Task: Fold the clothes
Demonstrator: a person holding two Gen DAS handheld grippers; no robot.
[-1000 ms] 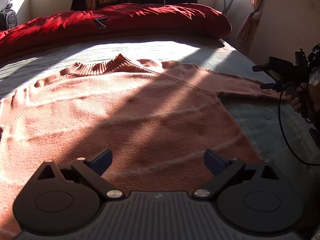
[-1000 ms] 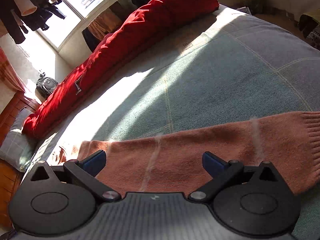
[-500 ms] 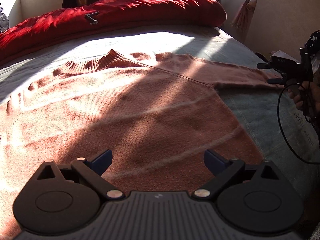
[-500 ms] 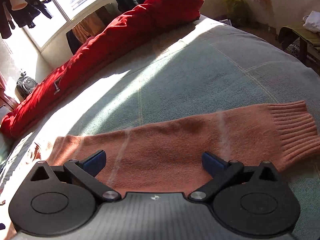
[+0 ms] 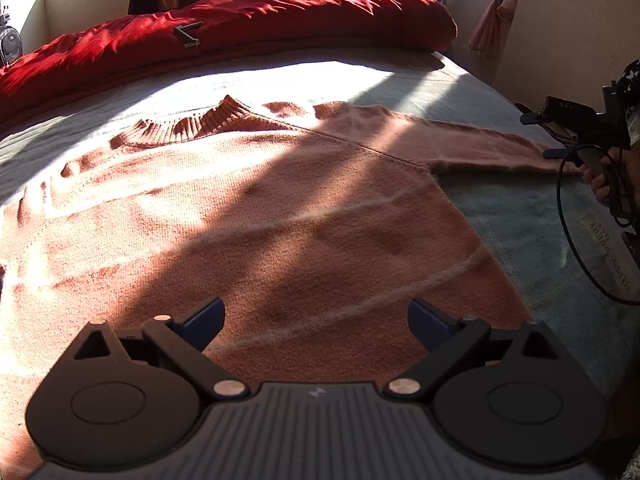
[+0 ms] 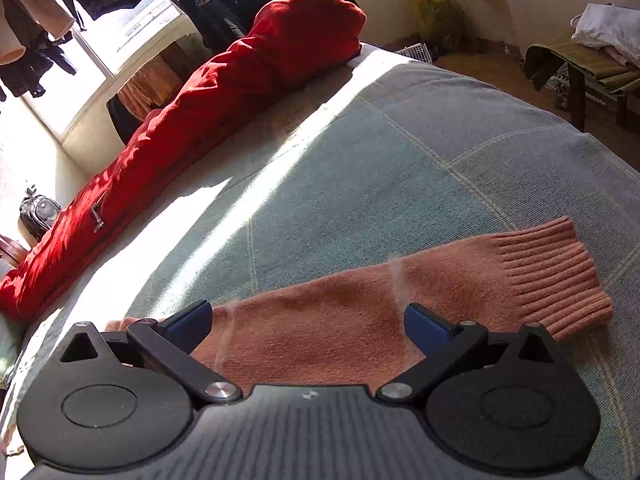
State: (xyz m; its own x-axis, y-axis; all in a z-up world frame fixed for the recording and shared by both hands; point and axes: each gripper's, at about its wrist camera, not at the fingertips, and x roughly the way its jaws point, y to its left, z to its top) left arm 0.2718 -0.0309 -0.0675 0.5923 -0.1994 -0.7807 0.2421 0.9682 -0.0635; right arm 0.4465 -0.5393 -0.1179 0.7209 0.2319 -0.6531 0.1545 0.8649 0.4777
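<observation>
Where the bed cover (image 5: 520, 216) runs toward its right edge, a sewn label (image 5: 610, 256) reads "HAPPY EVERY DAY", seen upside down from the left wrist view. Dark jackets hang at the window; one carries a round badge (image 6: 203, 0), lettering too small to read.

Salmon knit sweater (image 5: 248, 240) lies flat and face-up on the cover, ribbed collar (image 5: 188, 124) toward the red duvet (image 5: 240, 28) bunched along the far side. Right sleeve (image 6: 360, 320) stretched straight out, ribbed cuff (image 6: 556, 276) lying short of the bed's right edge. Bare cover between sleeve and duvet, and beyond the cuff; sweater hem side close under the left tool.

Left gripper (image 5: 316, 316): jaws wide, nothing between them, poised over the lower body panel of the sweater.

Right gripper (image 6: 308, 320): jaws wide, empty, straddling the sleeve mid-length from just above; contact cannot be told. In the left view a hand (image 5: 608, 180) grips its handle, cable looping below.
</observation>
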